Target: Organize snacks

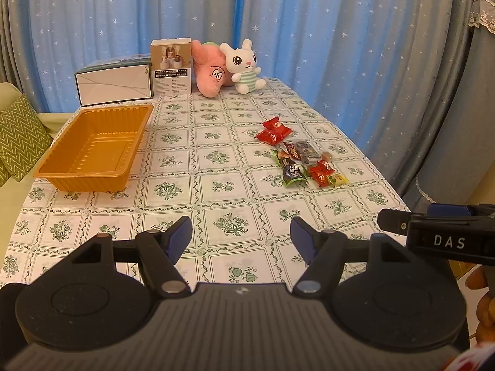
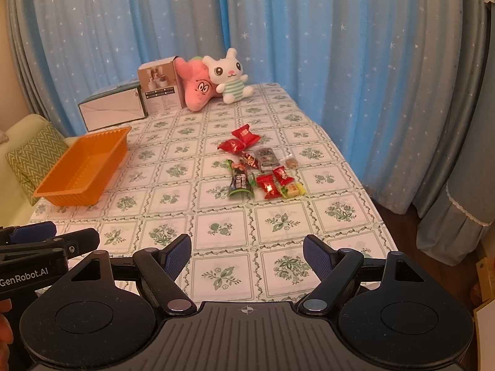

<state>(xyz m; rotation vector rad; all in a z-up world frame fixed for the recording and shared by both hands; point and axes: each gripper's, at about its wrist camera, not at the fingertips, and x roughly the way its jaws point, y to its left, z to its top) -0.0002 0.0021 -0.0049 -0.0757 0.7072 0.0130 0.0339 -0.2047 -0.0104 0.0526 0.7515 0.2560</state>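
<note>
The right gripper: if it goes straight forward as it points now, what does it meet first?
Probably the snack pile, first the green-and-black packet. The right gripper is open above bare tablecloth; depth is uncertain.

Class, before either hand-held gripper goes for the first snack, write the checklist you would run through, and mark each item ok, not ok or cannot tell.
1. Left hand-held gripper open and holding nothing: ok.
2. Right hand-held gripper open and holding nothing: ok.
3. Orange tray upright, with no snacks in it: ok.
4. Snacks all lying on the tablecloth within view: ok.
5. Snacks apart enough to pick singly: not ok; several wrappers touch or overlap.
6. Path from snacks to tray free of other things: ok; the boxes and plush toys sit at the far end.
</note>
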